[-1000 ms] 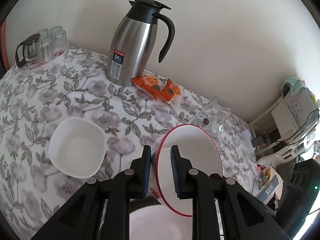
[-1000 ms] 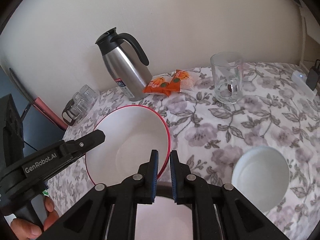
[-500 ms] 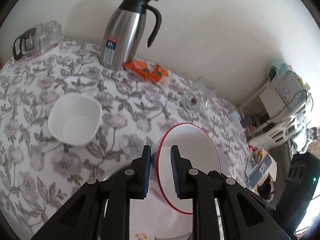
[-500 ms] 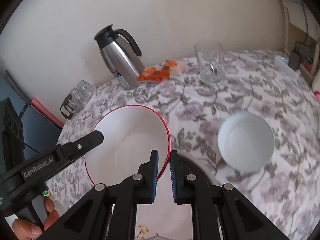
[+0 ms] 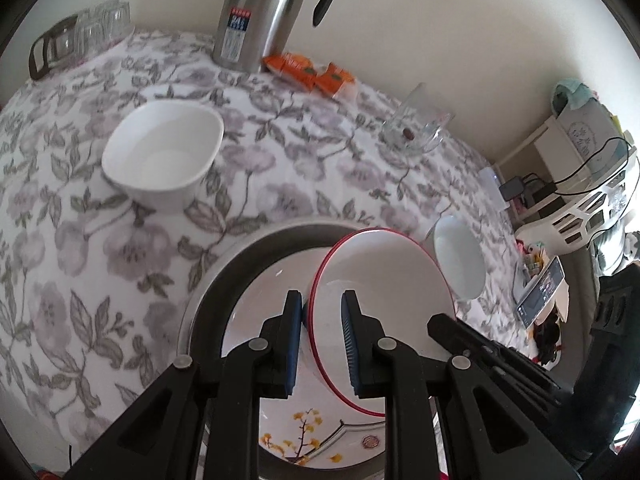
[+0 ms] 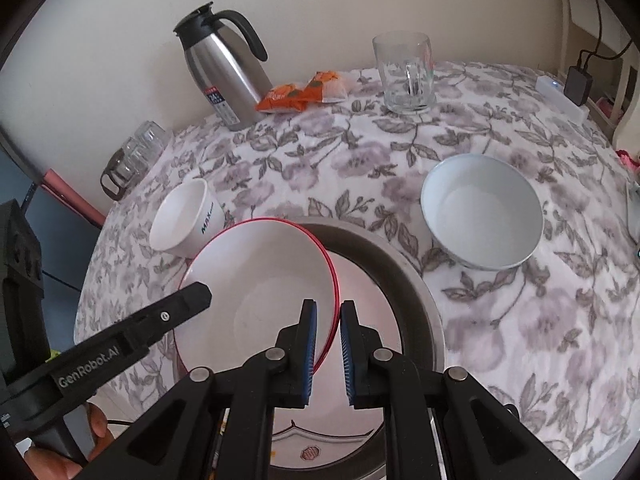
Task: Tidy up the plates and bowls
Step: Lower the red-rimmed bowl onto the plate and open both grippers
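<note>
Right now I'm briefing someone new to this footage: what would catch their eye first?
The red-rimmed bowl, gripped on opposite sides of its rim by the left gripper and the right gripper, hangs over a decorated plate inside a metal tray. Behind it on the floral cloth sit two white bowls, with a steel jug at the wall.

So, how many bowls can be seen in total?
3: red-rimmed bowl held above the plate, square white bowl left, round pale bowl right. Others may be hidden.
</note>
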Demonstrator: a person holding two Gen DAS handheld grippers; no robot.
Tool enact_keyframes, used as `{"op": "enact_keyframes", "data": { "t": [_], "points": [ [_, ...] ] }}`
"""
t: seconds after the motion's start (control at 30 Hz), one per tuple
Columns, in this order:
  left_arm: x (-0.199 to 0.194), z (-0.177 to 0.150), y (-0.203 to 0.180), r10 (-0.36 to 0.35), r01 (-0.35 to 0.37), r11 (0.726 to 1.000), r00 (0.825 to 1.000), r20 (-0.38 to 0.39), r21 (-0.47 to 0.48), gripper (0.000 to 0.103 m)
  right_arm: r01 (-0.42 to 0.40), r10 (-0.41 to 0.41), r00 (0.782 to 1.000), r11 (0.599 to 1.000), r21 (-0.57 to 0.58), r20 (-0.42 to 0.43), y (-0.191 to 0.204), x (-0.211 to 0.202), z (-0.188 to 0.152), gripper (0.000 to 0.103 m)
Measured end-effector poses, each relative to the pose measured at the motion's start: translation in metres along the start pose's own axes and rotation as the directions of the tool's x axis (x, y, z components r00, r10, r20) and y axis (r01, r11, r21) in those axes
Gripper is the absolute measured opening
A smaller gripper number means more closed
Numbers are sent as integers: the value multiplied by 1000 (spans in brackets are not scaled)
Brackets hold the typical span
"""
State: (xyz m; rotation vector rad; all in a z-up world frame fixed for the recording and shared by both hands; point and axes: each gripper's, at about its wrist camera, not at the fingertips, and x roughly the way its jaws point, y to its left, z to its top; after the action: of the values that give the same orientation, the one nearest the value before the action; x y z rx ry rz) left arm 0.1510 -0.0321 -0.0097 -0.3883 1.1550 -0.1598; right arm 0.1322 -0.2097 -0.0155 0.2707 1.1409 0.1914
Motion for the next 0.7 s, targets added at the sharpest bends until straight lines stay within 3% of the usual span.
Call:
{"op": "enact_keyframes", "data": {
  "t": [0.47, 0.7],
  "points": [
    [13, -1, 3, 22, -22, 1000, 999, -45, 2, 20, 9, -9, 999, 1000, -8, -34, 0, 8, 0, 15],
    [13, 1, 8, -18, 16, 999, 998, -58, -33, 20, 1, -1, 999, 1000, -5, -41, 0, 8, 1, 16]
  ]
}}
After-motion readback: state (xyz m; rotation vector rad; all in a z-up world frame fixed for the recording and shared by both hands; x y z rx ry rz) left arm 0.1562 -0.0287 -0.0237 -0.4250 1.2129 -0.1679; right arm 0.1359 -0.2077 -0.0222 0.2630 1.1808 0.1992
